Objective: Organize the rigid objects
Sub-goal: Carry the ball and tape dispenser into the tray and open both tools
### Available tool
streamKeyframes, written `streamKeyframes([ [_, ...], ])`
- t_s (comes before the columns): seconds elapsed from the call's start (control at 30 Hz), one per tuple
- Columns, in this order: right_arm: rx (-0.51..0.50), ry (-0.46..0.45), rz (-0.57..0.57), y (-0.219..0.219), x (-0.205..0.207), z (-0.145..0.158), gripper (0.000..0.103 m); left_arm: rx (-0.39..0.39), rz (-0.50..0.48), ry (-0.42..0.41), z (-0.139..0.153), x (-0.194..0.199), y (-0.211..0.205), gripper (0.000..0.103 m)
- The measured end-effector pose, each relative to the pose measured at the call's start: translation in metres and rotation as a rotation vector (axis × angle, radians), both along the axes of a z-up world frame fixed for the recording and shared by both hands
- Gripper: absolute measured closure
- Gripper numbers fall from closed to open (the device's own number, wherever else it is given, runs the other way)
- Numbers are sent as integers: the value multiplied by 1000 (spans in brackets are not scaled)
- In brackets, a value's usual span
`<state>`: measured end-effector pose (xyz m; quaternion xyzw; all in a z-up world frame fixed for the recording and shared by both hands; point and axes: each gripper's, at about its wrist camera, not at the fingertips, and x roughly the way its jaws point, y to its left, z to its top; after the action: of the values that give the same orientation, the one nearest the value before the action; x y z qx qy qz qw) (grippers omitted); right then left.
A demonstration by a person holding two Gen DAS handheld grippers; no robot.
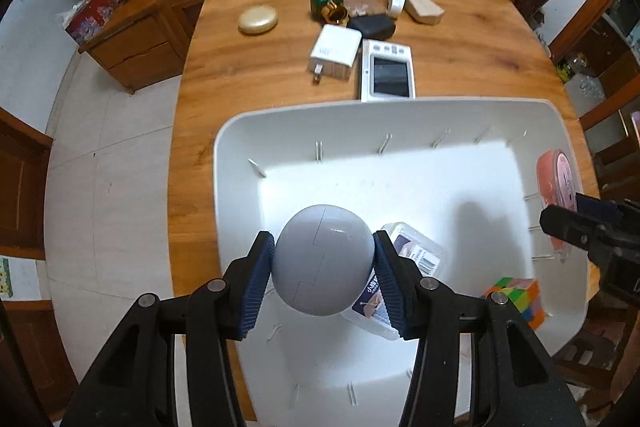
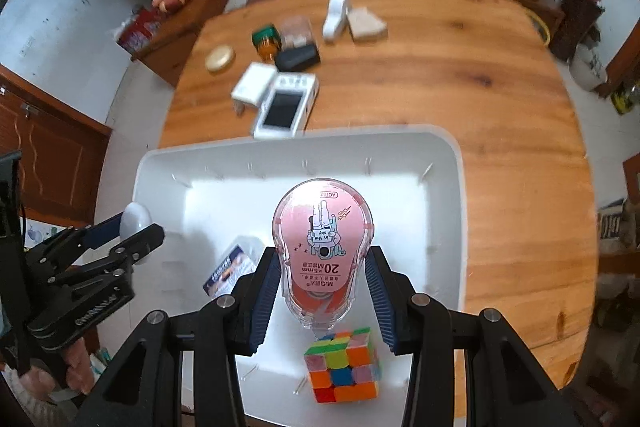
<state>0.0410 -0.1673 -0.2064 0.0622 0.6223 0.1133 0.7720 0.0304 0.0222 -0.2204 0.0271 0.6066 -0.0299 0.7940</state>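
1. Right now the left tongs clamp a grey egg-shaped case over the white tray, above a clear labelled box.
2. The right tongs grip a pink correction-tape dispenser, hanging above the Rubik's cube.
3. I'd steer each piece to bare tray floor, clear of box and cube, lower it close, then release.
4. Loose items still wait on the bench.
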Motion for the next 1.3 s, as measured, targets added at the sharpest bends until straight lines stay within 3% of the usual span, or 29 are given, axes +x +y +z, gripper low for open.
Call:
streamKeyframes([
  [0.63,-112,135,-8,20,-11,-78,58,-30,-2,85,-50,14,-11,49],
  [1.03,-126,175,-4,18,-6,-92,57,-20,12,126,-62,16,-11,49],
  [1.13,-114,166,-13,16,-2,-89,46,-16,5,139,-63,15,-11,48],
  [1.3,-106,138,-21,13,0,-82,44,-12,-10,114,-51,13,-13,45],
])
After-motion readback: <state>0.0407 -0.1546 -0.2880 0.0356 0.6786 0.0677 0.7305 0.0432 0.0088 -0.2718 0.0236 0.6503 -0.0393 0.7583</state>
